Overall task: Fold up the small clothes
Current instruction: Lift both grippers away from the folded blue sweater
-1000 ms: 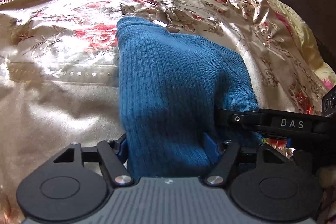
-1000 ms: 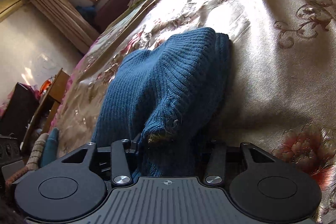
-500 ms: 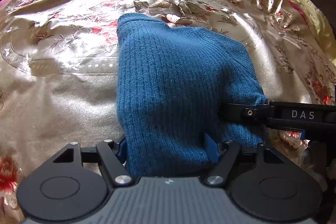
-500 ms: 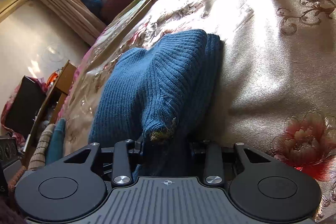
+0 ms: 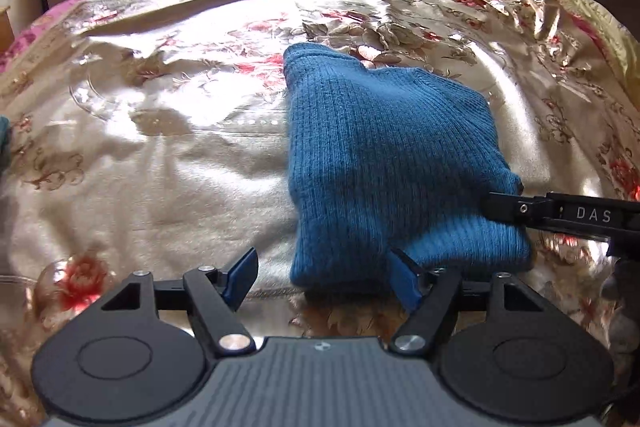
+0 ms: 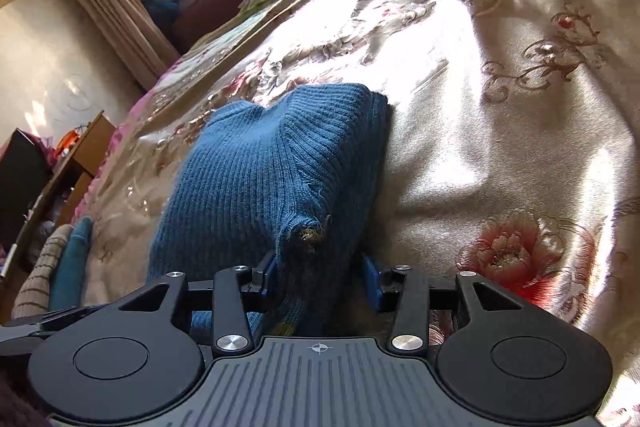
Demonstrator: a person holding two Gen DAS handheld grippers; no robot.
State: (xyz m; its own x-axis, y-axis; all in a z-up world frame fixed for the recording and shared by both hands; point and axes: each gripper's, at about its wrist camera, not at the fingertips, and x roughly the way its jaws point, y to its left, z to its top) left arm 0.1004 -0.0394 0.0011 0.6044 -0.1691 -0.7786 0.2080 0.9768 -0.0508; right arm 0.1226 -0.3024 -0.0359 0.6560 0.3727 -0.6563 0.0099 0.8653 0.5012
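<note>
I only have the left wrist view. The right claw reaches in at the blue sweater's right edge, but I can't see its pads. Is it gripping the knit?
Observer: In the right wrist view, an edge of the blue sweater sits between the pads of the right claw. The jaws have just been opening, and one pad looks clear of the knit.
Operator: Anything odd on that edge?
Observer: Yes, there is a frayed yellowish spot on the fold's corner, just ahead of the pads.
Operator: More clothes waiting?
Observer: A striped piece lies at the left edge of the bedcover in that view.
</note>
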